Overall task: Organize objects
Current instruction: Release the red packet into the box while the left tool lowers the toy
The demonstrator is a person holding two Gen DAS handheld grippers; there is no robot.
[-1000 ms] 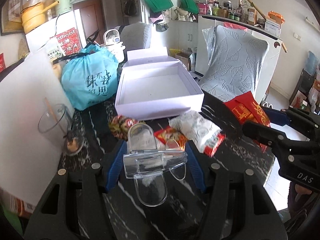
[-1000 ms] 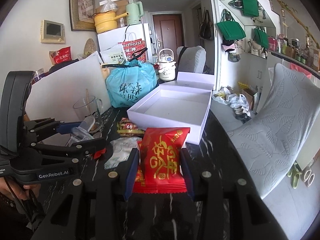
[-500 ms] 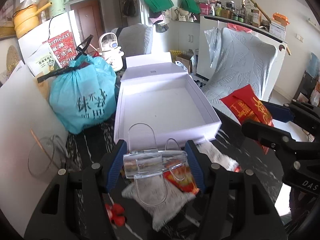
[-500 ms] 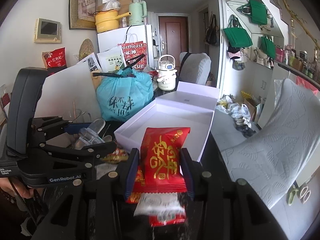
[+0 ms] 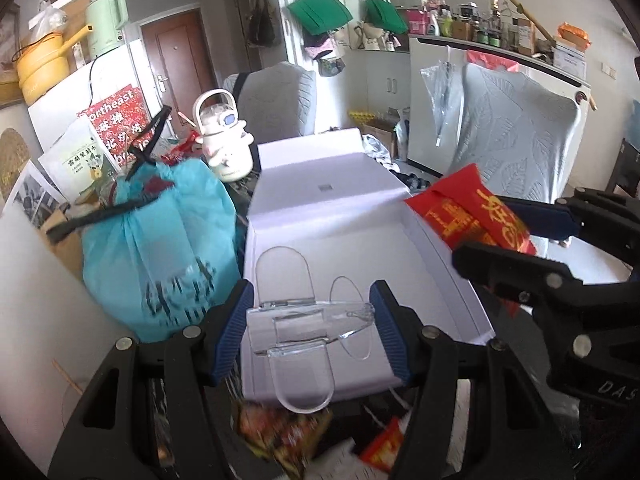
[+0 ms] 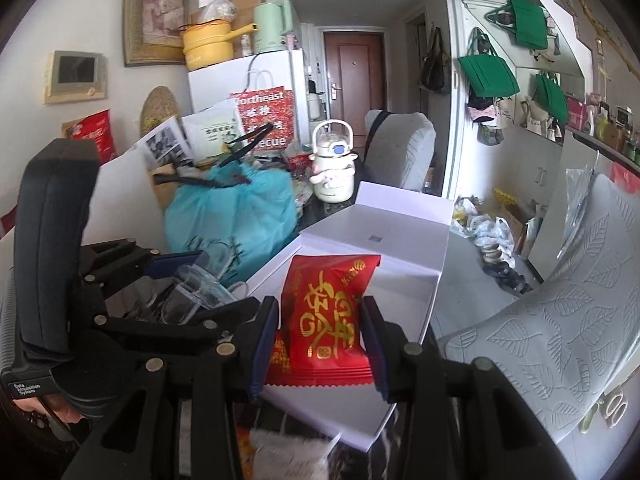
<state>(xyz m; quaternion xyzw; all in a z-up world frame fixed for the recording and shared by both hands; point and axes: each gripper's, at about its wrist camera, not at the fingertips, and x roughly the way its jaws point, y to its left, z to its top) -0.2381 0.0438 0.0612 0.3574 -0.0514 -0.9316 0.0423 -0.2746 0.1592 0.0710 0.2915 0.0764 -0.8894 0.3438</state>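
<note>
My left gripper (image 5: 311, 326) is shut on a clear plastic clip (image 5: 298, 322) and holds it over the near edge of an open white box (image 5: 400, 204). My right gripper (image 6: 320, 344) is shut on a red snack packet with gold characters (image 6: 326, 312), held above the same white box (image 6: 372, 232). In the left wrist view the red packet (image 5: 476, 212) and the right gripper (image 5: 516, 240) hang over the box's right wall. In the right wrist view the left gripper (image 6: 192, 288) with the clear clip (image 6: 200, 294) sits at the left.
A teal drawstring bag (image 5: 160, 248) stands left of the box, with a cream kettle (image 5: 224, 140) behind it. Loose snack packets (image 5: 288, 436) lie on the dark marble table below the grippers. A leaf-patterned chair cover (image 5: 520, 128) is at the right.
Both grippers have moved forward from above the loose packets to over the white box, each keeping its hold. The box now fills the middle of both views.
</note>
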